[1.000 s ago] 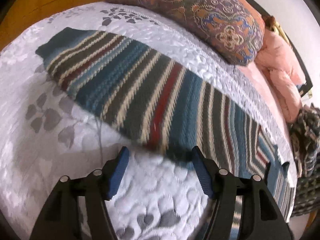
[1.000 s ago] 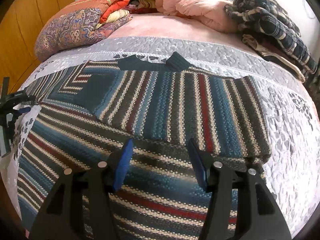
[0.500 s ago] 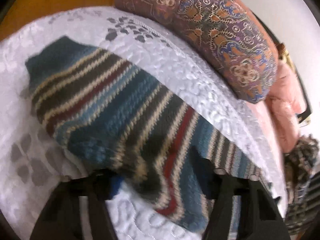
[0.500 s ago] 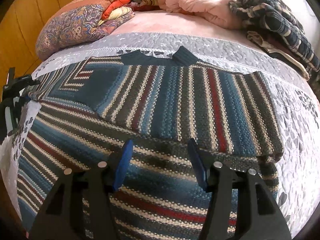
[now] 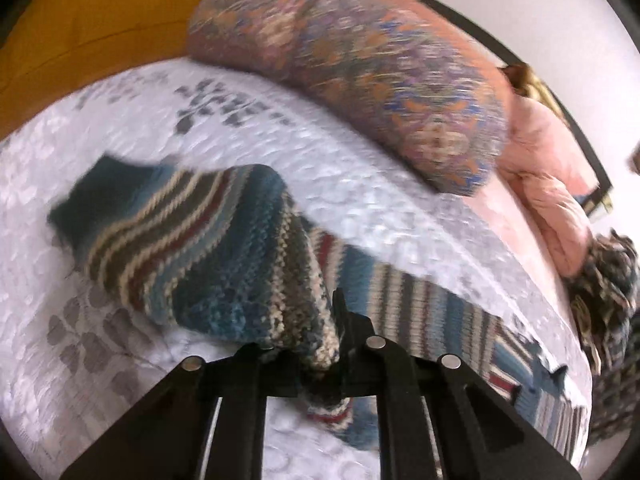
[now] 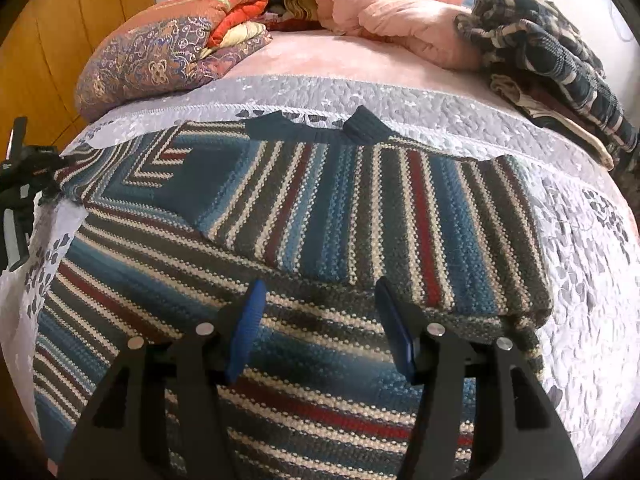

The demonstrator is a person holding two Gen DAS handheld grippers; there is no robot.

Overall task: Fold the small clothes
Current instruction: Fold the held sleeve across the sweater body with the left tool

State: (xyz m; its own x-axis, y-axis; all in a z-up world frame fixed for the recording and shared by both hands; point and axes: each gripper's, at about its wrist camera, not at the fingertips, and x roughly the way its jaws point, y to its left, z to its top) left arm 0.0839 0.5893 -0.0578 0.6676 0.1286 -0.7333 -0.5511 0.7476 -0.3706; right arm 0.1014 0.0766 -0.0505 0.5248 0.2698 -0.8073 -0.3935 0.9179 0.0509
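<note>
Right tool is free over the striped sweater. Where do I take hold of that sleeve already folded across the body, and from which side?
Probably the folded sleeve's near edge, where it lies doubled and raised over the sweater body. Come in low from the near side, straight ahead of the open right tool, one finger under that edge. The left tool holds the other sleeve.

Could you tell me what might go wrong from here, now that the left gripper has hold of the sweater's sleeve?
1. The left gripper pinches only a bunched edge of the sleeve; the thick knit could slip out mid-fold.
2. Dragging the sleeve might shift the sweater and undo the side already folded over, since the right gripper hovers with open jaws and pins nothing.
3. The bunched sleeve may land crooked or creased.
</note>
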